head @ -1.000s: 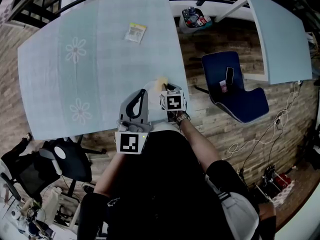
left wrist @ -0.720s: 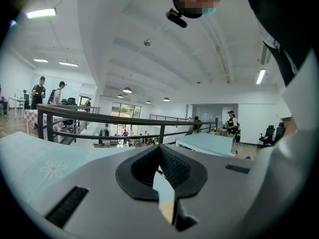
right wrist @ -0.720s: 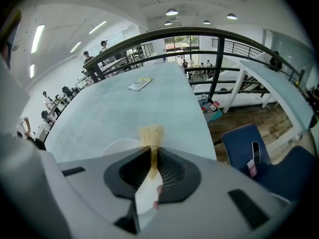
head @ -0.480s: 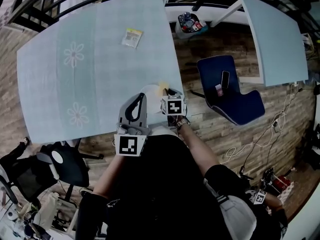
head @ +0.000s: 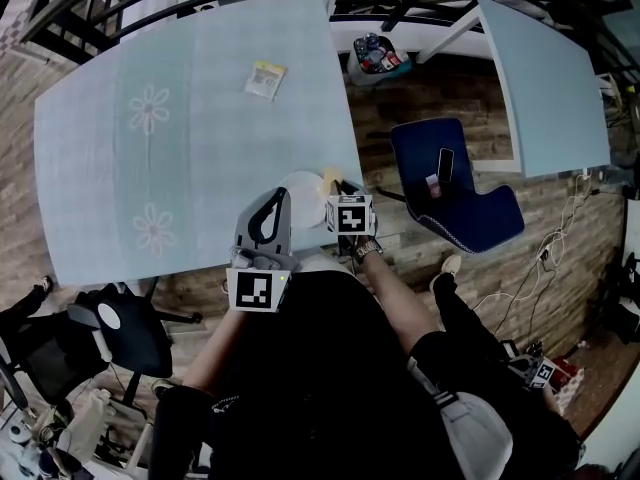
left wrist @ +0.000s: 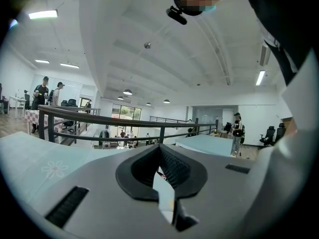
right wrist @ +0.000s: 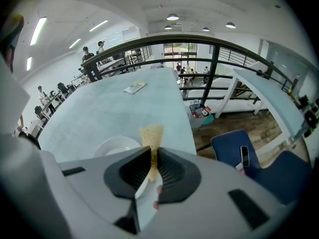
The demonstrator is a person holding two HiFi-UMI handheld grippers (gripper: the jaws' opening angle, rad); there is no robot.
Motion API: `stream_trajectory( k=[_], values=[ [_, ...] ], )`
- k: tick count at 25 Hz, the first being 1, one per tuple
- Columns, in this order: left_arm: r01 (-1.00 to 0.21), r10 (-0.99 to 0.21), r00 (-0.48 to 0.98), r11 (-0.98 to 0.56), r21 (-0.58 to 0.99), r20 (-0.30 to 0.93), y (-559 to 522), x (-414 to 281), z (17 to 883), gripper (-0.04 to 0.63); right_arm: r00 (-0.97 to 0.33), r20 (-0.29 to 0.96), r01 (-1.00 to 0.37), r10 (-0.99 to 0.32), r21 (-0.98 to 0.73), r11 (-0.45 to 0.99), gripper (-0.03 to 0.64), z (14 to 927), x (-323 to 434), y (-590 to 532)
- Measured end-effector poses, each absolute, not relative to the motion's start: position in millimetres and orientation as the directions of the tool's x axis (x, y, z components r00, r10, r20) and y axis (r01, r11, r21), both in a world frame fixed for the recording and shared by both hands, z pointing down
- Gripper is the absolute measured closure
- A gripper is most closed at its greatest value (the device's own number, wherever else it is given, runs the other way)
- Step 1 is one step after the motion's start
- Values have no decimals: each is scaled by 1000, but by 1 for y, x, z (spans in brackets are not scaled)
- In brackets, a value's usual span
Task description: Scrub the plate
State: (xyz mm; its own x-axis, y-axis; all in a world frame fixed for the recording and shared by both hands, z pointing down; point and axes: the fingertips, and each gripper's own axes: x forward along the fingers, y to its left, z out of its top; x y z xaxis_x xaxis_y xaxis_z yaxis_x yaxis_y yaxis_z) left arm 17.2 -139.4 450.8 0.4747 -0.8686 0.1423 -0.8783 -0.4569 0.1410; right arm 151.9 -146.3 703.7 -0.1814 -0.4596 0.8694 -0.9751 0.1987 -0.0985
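A white plate (head: 300, 190) lies flat near the front right corner of the light blue table (head: 180, 148). In the right gripper view the plate (right wrist: 115, 145) shows just left of the jaws. My right gripper (head: 336, 186) is shut on a yellow sponge (head: 330, 179), which hangs at the plate's right rim. The sponge (right wrist: 151, 135) sticks out past the fingertips of that gripper (right wrist: 151, 156). My left gripper (head: 281, 196) hovers at the plate's near left edge. In its own view the left gripper (left wrist: 160, 151) points level over the table, jaws together and holding nothing.
A small packet (head: 265, 80) lies far back on the table. The table's right edge runs close beside the plate. Right of it are a blue chair (head: 455, 193) holding a phone (head: 444, 162), a tub of items (head: 375, 53) and a second table (head: 545, 78). A black office chair (head: 125, 323) stands at lower left.
Both grippers have stayed by the plate with the sponge still held. More of the plate now shows between them.
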Motion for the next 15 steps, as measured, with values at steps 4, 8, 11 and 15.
stream_trajectory(
  k=[4, 8, 11, 15],
  values=[
    [-888, -878, 455, -435, 150, 146, -134, 8, 453, 581, -202, 857, -971, -474, -114, 209, 572, 695, 143, -146],
    [-895, -883, 442, -422, 146, 157, -129, -4, 454, 581, -229, 851, -964, -472, -130, 232, 572, 690, 124, -145],
    [-899, -888, 434, -415, 140, 151, -128, -14, 454, 581, -259, 845, -955, -468, -151, 255, 572, 687, 106, -143],
    [-908, -899, 414, -396, 139, 145, -125, -24, 453, 581, -290, 845, -941, -450, -168, 293, 572, 688, 86, -136]
  ],
)
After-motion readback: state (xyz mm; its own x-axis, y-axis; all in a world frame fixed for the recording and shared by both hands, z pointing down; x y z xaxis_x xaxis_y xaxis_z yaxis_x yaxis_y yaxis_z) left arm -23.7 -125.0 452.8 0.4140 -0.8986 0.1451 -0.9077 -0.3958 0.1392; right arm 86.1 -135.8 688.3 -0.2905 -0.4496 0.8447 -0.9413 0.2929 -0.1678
